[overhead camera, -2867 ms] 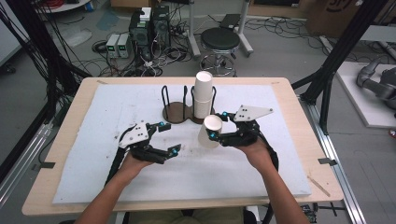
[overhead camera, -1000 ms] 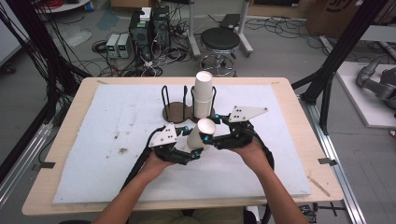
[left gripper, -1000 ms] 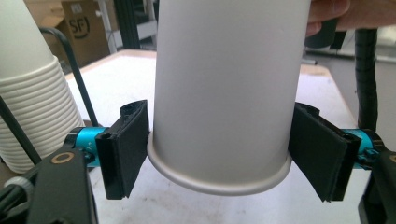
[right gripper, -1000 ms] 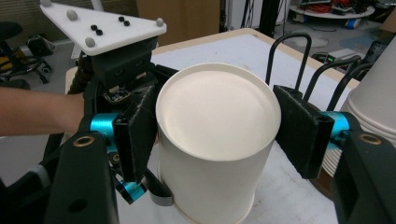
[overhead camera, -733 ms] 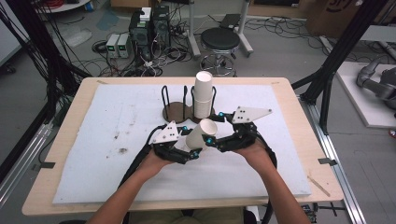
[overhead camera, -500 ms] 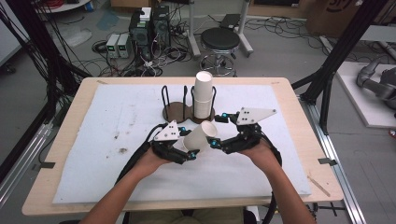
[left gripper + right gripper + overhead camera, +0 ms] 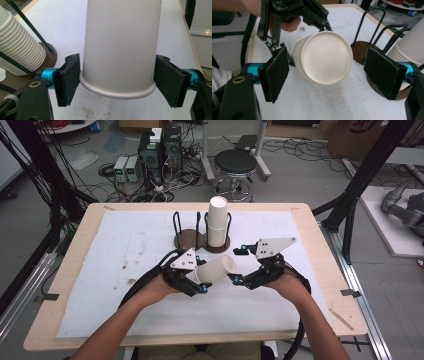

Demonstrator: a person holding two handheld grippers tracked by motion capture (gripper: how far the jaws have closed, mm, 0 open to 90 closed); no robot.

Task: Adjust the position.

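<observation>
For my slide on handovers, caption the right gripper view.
Right gripper open, facing the cup held by the left gripper.

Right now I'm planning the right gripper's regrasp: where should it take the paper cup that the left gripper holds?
Probably the free closed end of the paper cup, from the right. The left gripper pinches the rim end, and the cup lies tilted, bottom toward the open right gripper.

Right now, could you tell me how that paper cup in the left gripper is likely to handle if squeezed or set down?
The paper cup looks thin-walled, so the left gripper squeezing near its rim could probably dent it. It seems light. Laid sideways, its round tapered body would likely roll in a curve.
</observation>
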